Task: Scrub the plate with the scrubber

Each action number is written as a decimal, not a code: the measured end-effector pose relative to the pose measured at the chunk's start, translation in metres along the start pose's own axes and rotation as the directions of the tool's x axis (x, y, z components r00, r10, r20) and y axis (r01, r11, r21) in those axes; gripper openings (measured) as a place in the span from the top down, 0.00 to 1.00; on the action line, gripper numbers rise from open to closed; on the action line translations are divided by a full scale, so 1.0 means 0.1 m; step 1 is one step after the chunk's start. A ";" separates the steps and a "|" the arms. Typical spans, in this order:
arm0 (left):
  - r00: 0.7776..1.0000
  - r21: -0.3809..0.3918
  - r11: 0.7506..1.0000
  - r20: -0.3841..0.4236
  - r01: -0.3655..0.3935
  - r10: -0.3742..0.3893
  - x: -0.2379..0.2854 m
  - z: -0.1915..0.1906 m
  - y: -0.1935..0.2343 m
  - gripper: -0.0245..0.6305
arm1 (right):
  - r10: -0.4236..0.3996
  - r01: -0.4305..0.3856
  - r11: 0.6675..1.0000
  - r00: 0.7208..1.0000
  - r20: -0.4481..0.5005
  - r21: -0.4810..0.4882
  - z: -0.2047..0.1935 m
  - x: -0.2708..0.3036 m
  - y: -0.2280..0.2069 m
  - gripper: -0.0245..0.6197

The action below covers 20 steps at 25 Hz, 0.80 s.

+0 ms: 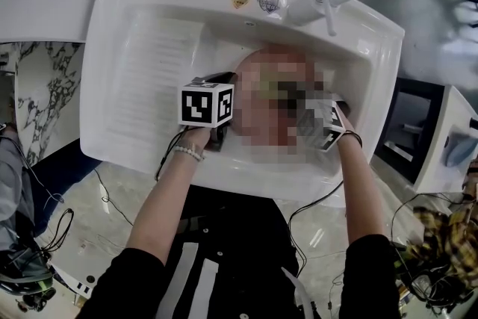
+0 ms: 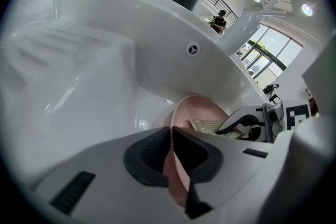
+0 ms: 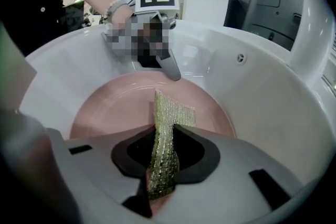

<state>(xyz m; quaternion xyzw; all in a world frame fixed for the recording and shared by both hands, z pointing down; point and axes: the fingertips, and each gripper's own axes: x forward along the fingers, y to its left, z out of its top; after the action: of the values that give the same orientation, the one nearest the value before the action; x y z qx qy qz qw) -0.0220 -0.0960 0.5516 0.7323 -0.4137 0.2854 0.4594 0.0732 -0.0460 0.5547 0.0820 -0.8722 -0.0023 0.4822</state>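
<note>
Right gripper (image 3: 164,134) is seen pinched shut on the scrubber (image 3: 169,113), a strip of yellow-green mesh held on edge between the pads, with its free end spread out ahead over the face of the plate (image 3: 115,105). Whether the mesh is pressed on the plate or held just above it cannot be told. The pink plate is kept tilted inside the white sink (image 3: 278,113). Its far rim is clamped by the left gripper (image 2: 171,134), whose jaws are closed narrowly on the thin edge, as is shown in the left gripper view. No suds, running water or food marks are made out on the plate, so how much has been scrubbed is not shown. The task is judged to be at its scrubbing step: both grips are set and the scrubber is at the plate, while strokes across the face and rim are judged to be left to do.
</note>
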 end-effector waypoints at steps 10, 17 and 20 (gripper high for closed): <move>1.000 -0.002 1.000 0.003 0.005 -0.005 0.01 0.00 0.00 0.93 | 0.150 -0.149 0.988 0.988 -0.033 0.027 0.05 -0.12 0.56 0.84; 1.000 0.001 1.000 0.004 0.001 -0.001 0.03 0.00 0.00 0.93 | 0.297 -0.293 0.953 0.954 -0.045 0.081 0.06 -0.22 0.86 0.84; 1.000 0.000 1.000 0.007 0.004 -0.004 0.02 0.00 0.00 0.93 | 0.366 -0.360 0.928 0.930 -0.046 0.096 0.09 -0.27 0.99 0.84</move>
<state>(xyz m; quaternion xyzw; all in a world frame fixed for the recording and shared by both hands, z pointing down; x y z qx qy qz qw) -0.0207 -0.0970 0.5531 0.7341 -0.4138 0.2820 0.4586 0.0656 0.0551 0.5358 -0.0600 -0.8560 0.1271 0.4975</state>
